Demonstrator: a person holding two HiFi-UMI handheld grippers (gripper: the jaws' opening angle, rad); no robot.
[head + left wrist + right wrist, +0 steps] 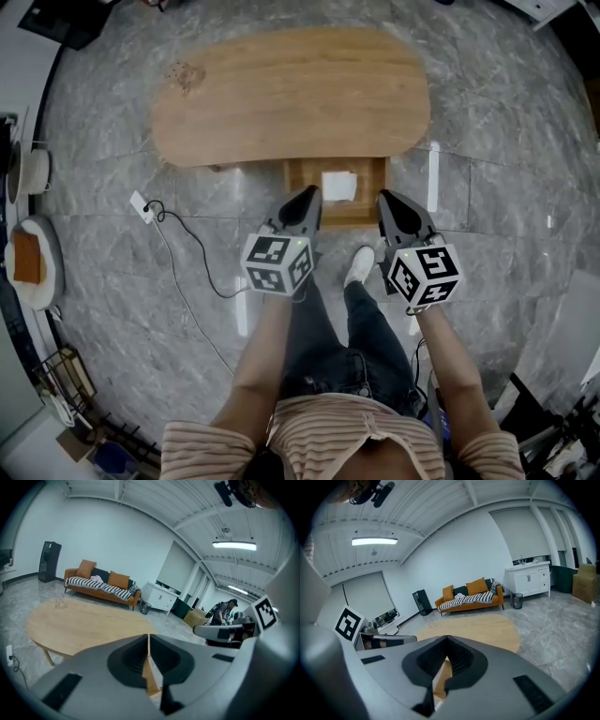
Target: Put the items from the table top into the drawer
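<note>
My left gripper [307, 199] has its jaws pressed together on nothing, and my right gripper [390, 202] is the same. Between their tips, at twelve o'clock, the open drawer [292, 180] holds a white folded thing [338, 186]. Beyond it lies the wooden table [291, 94], with a small clear glass [185, 75] at its ten o'clock end.
</note>
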